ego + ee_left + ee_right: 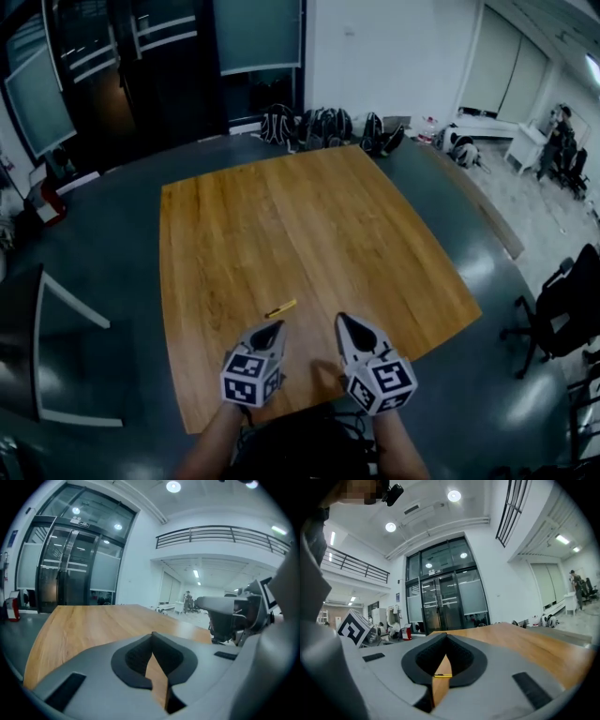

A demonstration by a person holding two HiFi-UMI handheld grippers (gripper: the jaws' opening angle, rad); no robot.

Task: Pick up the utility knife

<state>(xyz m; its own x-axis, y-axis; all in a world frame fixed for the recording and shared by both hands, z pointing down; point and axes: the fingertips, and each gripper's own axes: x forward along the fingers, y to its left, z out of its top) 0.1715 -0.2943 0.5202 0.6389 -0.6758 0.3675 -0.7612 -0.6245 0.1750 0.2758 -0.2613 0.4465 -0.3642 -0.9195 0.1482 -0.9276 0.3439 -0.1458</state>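
Nearest, the left gripper (273,327) and right gripper (343,320) hover over the table's (281,216) near edge, jaws closed on nothing, while the yellow utility knife (280,308) lies untouched just ahead of the left one, so the whole pickup remains.

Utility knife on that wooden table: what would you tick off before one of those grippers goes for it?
1. Utility knife found, lying flat on the wooden table: ok.
2. Left gripper near the knife, not touching it: ok.
3. Left jaws apart for a grasp: not ok, they are closed together on nothing.
4. Right gripper jaws apart: not ok, closed and empty.
5. Knife ahead in the right gripper view: ok.
6. Blade retracted: cannot tell, too small.
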